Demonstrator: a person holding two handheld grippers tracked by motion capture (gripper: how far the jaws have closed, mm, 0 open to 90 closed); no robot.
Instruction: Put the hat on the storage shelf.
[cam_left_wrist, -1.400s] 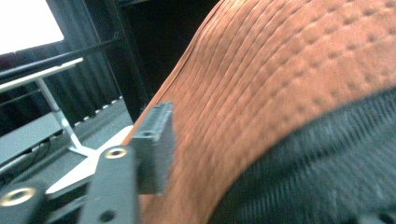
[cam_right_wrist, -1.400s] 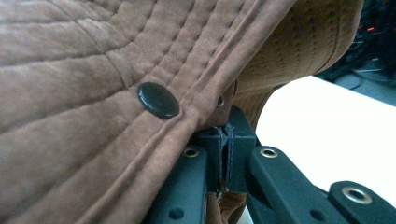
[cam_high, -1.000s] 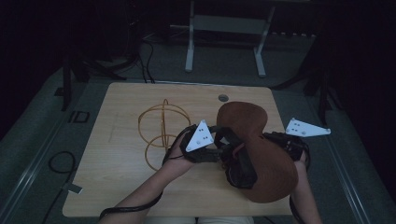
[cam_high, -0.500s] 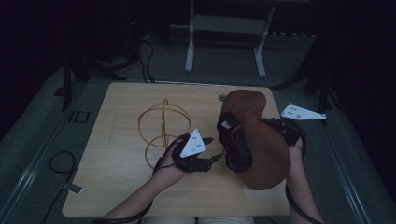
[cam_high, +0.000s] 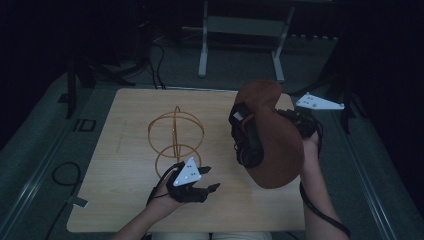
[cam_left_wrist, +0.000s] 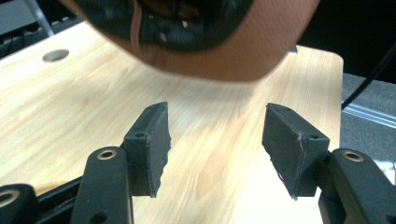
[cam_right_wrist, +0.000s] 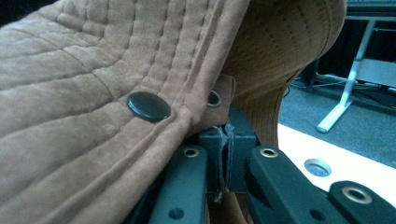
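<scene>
On the pale wooden table (cam_high: 125, 200), beside the wire stand (cam_high: 175, 140), the left gripper (cam_high: 210, 181) has let go and dropped away, jaws apart and empty, so the brown hat (cam_high: 272, 145) now hangs raised to the stand's right, pinched only by the right gripper (cam_right_wrist: 226, 135).

brown hat (cam_high: 275, 145) in right claw (cam_high: 295, 122)

hat (cam_high: 272, 145) right of wire stand (cam_high: 175, 137), on table (cam_high: 125, 200)
</scene>
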